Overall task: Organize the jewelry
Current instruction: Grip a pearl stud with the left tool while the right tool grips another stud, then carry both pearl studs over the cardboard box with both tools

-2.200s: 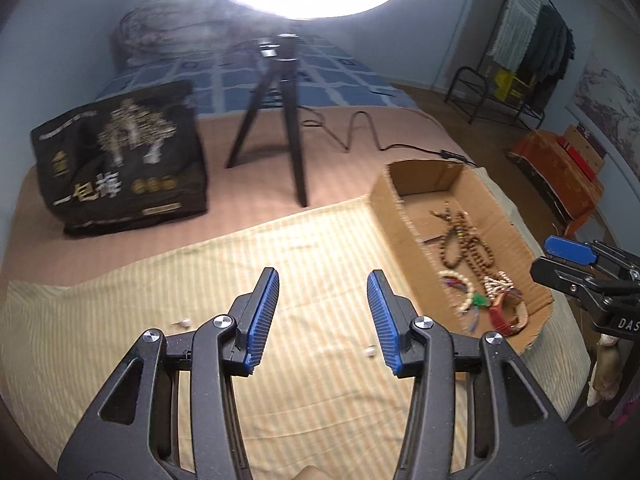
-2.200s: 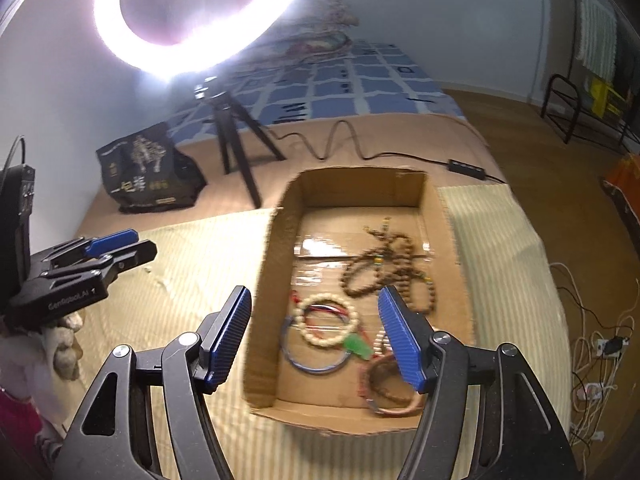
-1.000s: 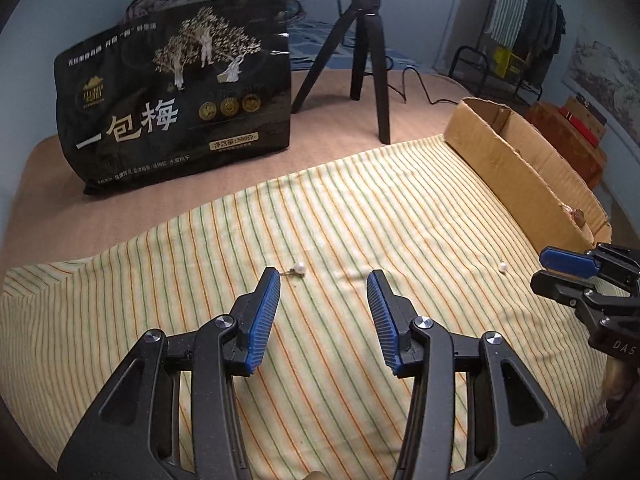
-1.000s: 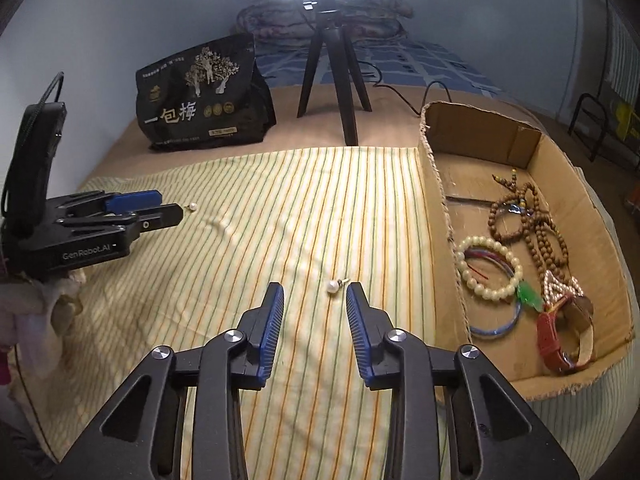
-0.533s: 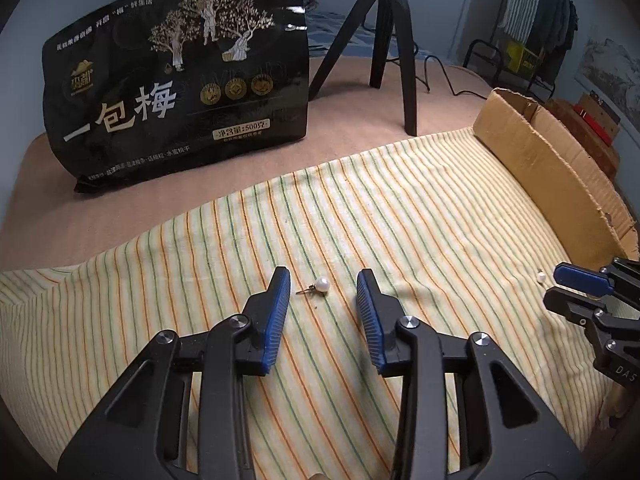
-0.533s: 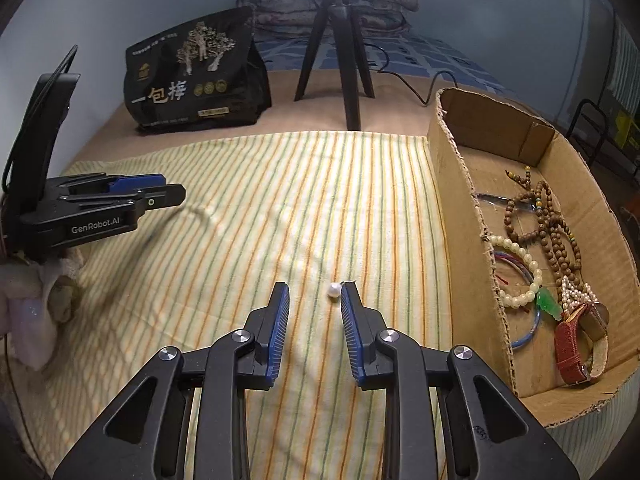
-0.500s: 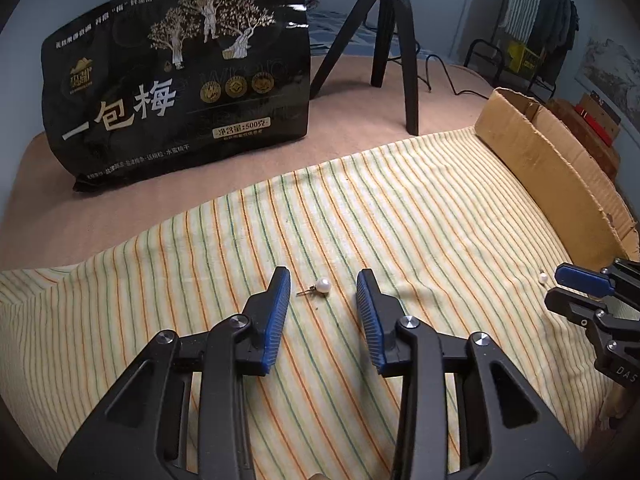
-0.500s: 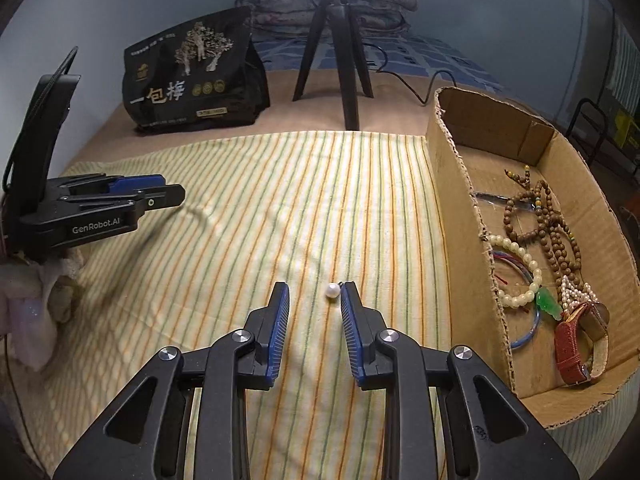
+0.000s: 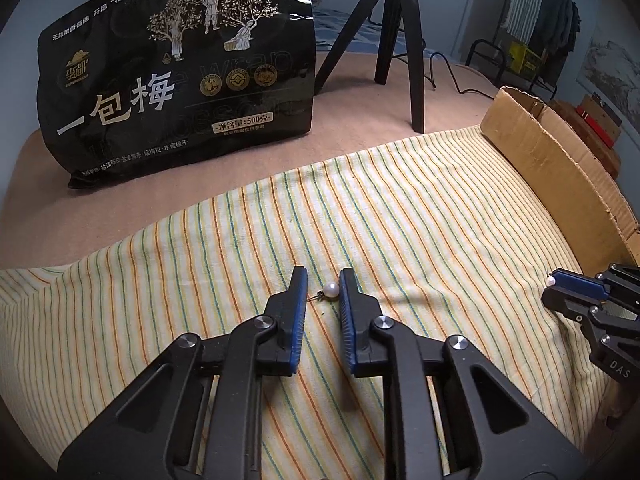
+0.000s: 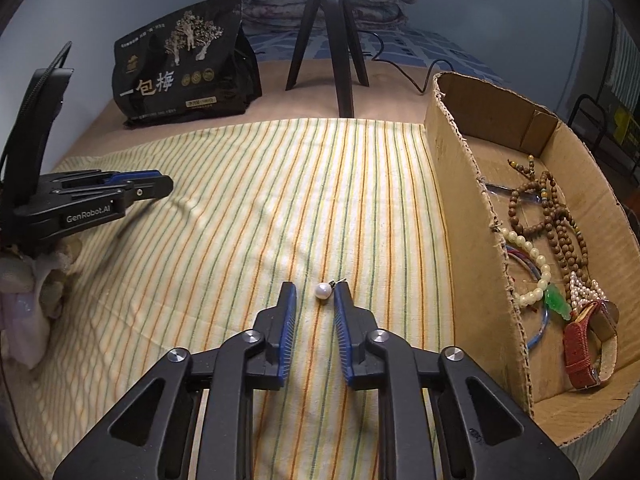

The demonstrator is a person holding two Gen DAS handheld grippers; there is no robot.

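Two pearl earrings lie on the striped cloth. In the left wrist view one pearl earring point(image 9: 331, 290) sits between the tips of my left gripper point(image 9: 323, 285), whose jaws are narrowly open around it. In the right wrist view the other pearl earring point(image 10: 322, 291) lies between the tips of my right gripper point(image 10: 315, 296), also narrowly open. The cardboard box point(image 10: 460, 184) on the right holds bead strands point(image 10: 560, 220), bracelets and a red watch strap point(image 10: 580, 352). The right gripper also shows at the right edge of the left view point(image 9: 568, 284).
A black snack bag point(image 9: 180, 76) stands at the back left. A black tripod point(image 9: 396, 40) stands behind the cloth, with a cable trailing right. The striped cloth point(image 10: 240, 200) covers the bed between the bag and the box. The left gripper shows in the right view point(image 10: 120, 188).
Both grippers have lowered and moved forward onto their earrings, and both jaws have narrowed around the pearls.
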